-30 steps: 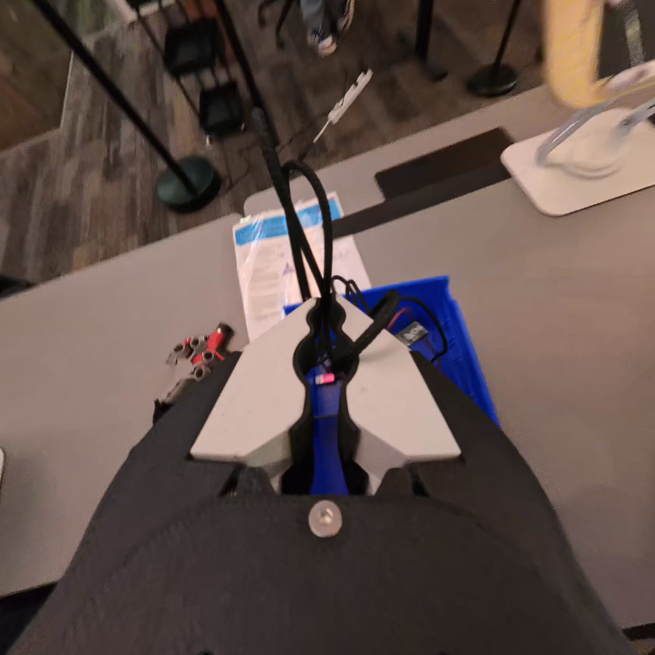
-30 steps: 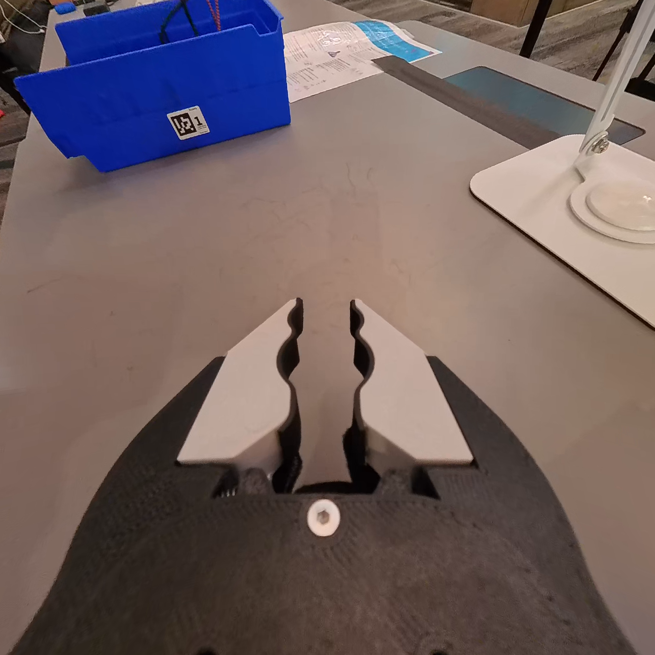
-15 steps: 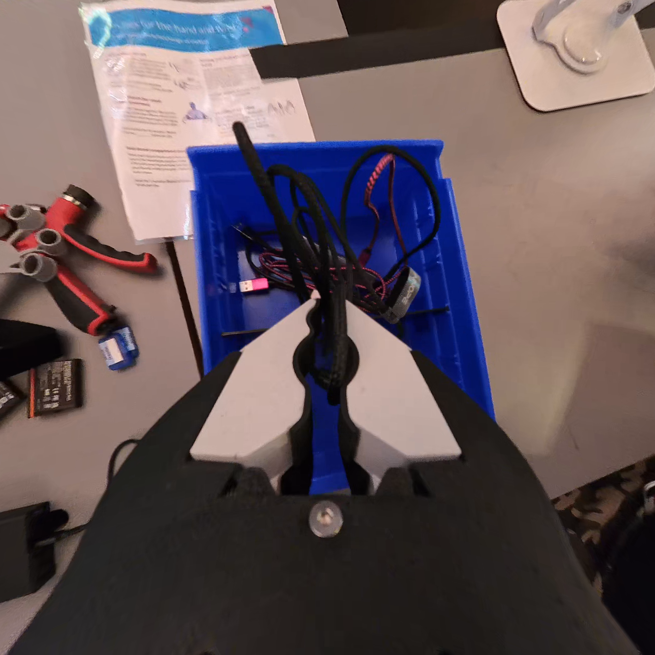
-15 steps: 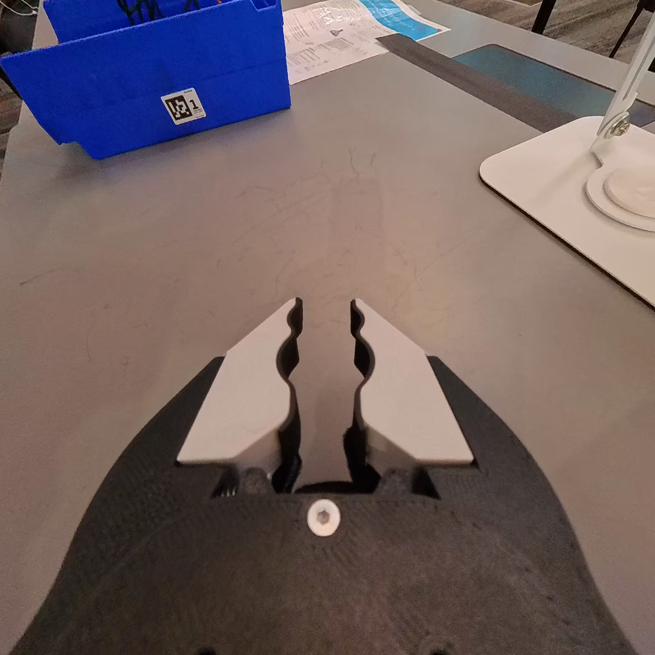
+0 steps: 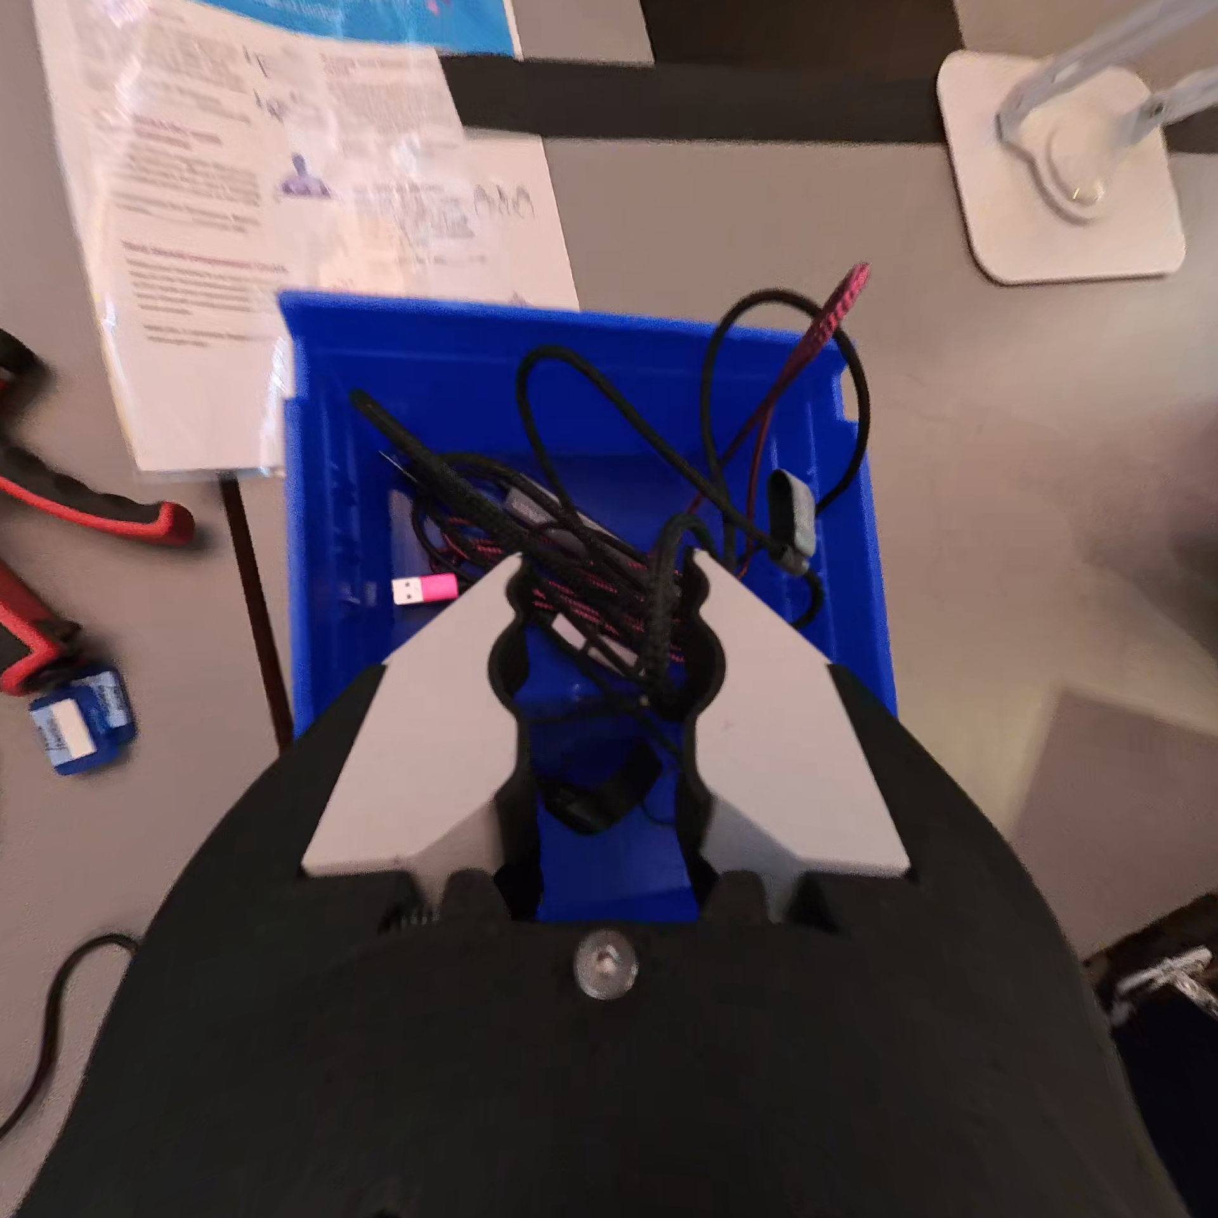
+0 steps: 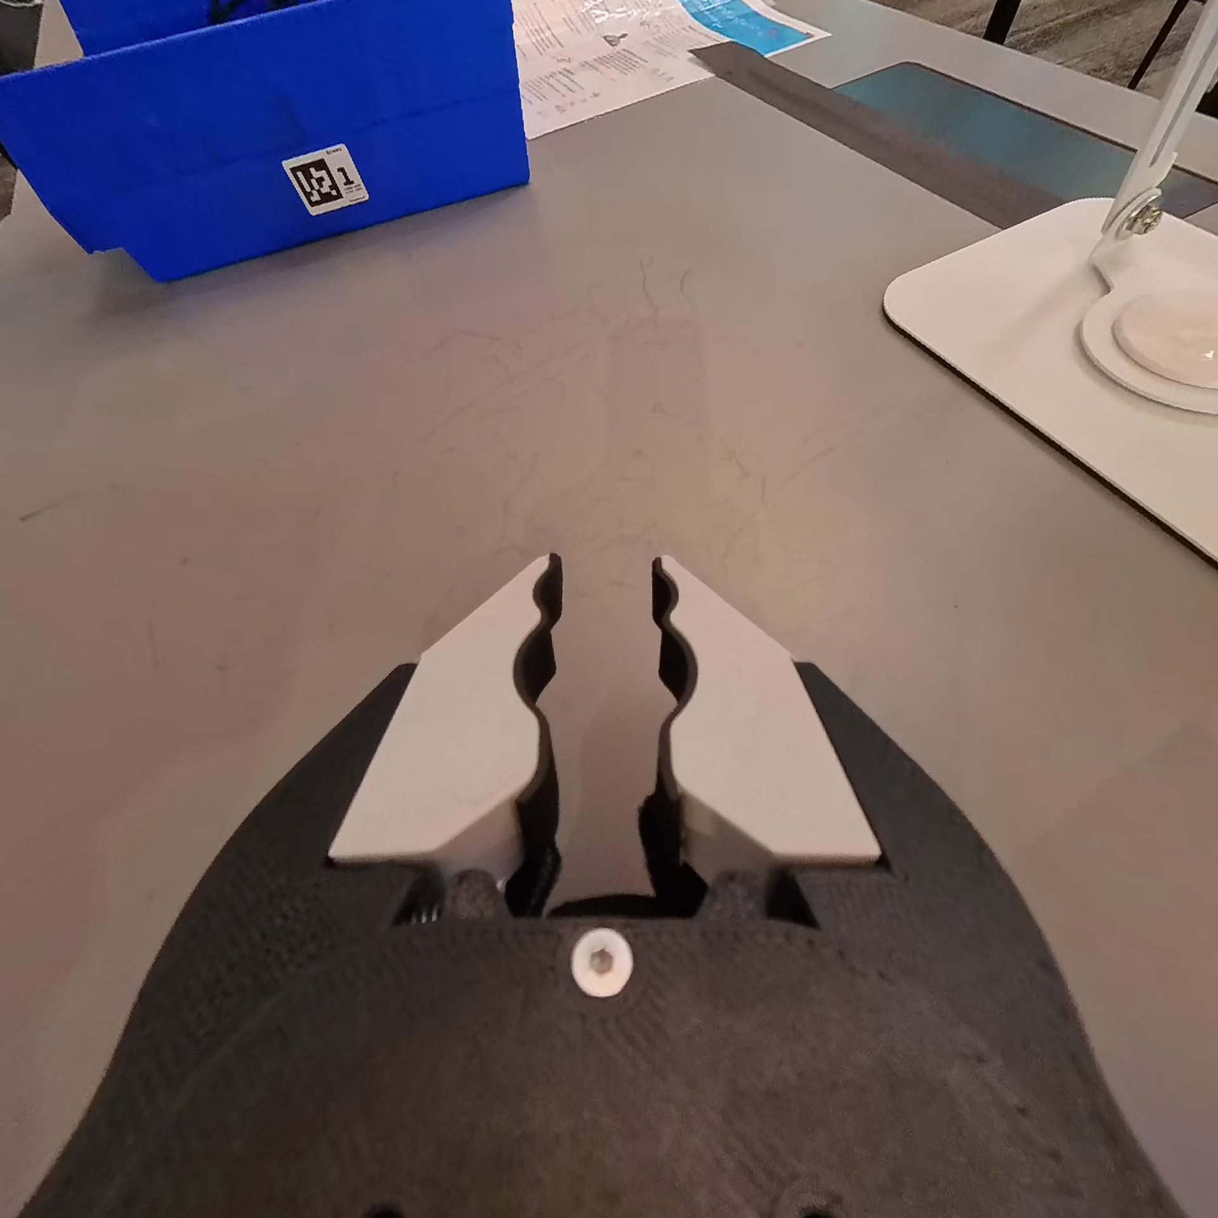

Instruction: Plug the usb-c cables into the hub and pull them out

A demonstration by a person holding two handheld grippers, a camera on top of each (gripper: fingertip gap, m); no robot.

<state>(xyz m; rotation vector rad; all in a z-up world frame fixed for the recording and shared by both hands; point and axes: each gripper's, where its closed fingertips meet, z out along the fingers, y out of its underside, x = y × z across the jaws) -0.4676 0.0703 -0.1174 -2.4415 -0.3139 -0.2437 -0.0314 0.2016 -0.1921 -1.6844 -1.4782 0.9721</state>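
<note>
My left gripper (image 5: pixel 603 573) hangs over the blue bin (image 5: pixel 329 501), jaws spread wide; a black braided cable (image 5: pixel 659 619) runs lengthwise through the gap against the right finger, not visibly pinched. The cable tangle (image 5: pixel 580 560) lies directly below and ahead. My right gripper (image 6: pixel 606 567) is parted and empty over bare table (image 6: pixel 263 461), bin far ahead-left. Left is nearer. Hub: can't identify.

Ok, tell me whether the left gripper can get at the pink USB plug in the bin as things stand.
Probably yes. The left gripper hangs open over the blue bin, and the pink plug lies exposed on its floor, beside the left finger, clear of the cable tangle.
</note>
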